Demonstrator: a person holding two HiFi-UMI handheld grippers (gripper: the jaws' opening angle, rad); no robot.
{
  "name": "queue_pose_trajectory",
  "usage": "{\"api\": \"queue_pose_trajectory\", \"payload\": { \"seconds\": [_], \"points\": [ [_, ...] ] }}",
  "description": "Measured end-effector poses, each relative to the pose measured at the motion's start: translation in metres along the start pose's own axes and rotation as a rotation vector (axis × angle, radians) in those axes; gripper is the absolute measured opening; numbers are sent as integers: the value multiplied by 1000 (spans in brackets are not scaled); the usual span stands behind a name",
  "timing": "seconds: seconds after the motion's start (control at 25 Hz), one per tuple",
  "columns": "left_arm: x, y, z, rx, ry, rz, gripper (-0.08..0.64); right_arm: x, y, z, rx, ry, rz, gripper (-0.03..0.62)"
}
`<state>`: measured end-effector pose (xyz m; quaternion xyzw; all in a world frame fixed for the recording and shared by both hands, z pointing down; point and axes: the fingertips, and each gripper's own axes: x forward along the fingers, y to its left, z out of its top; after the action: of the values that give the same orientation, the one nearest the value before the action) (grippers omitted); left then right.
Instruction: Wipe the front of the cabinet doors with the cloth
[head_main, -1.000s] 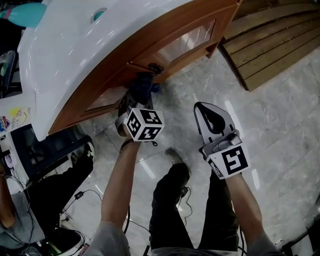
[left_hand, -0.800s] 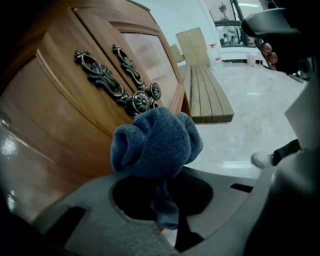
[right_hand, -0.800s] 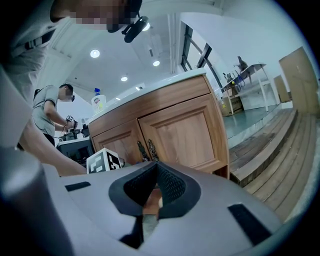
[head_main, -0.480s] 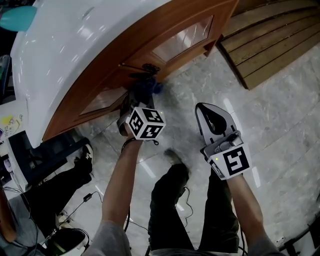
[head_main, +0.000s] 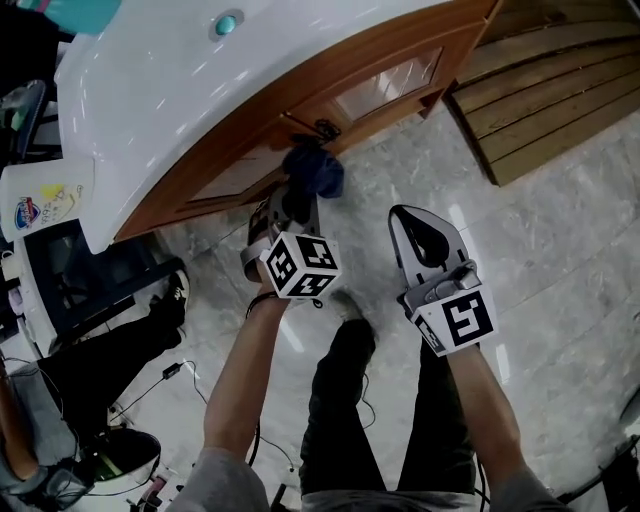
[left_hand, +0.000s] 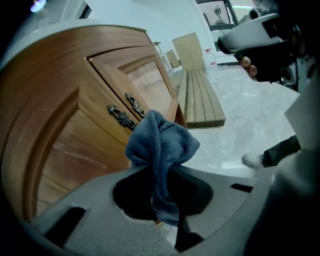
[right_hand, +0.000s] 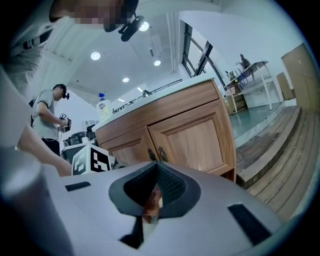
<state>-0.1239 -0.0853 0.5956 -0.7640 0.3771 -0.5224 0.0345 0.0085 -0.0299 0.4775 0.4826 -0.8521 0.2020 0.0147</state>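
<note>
The blue cloth is pinched in the jaws of the left gripper. Its thin tail hangs down between them, and the rest stands above the tips as a soft, crumpled bunch with a fine towel texture. This bunch is very near the two dark ornate metal handles, where the two cabinet doors meet; if it touches the wood, I cannot tell. The doors are of warm brown wood with framed panels and a smooth, slightly shining surface, under a glossy white counter with a curved edge. The right gripper is apart from the cabinet, over the grey marble-like floor, with its jaws pressed together on nothing.
</note>
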Motion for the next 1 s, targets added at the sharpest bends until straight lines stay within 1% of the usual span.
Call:
{"api": "queue_pose_trajectory", "payload": {
  "seconds": [0.2,0.48,0.64,1.0],
  "points": [
    [-47,4,19,-45,-15,25,61,-4,20,18,-3,19,47,11],
    [-80,10,35,-44,-31,59,61,-8,34,40,-14,26,93,11],
    [-97,25,39,-25,-41,103,61,-7,37,47,-19,21,105,11],
    [-145,71,43,56,-49,207,61,-2,52,56,7,11,117,11]
  ]
}}
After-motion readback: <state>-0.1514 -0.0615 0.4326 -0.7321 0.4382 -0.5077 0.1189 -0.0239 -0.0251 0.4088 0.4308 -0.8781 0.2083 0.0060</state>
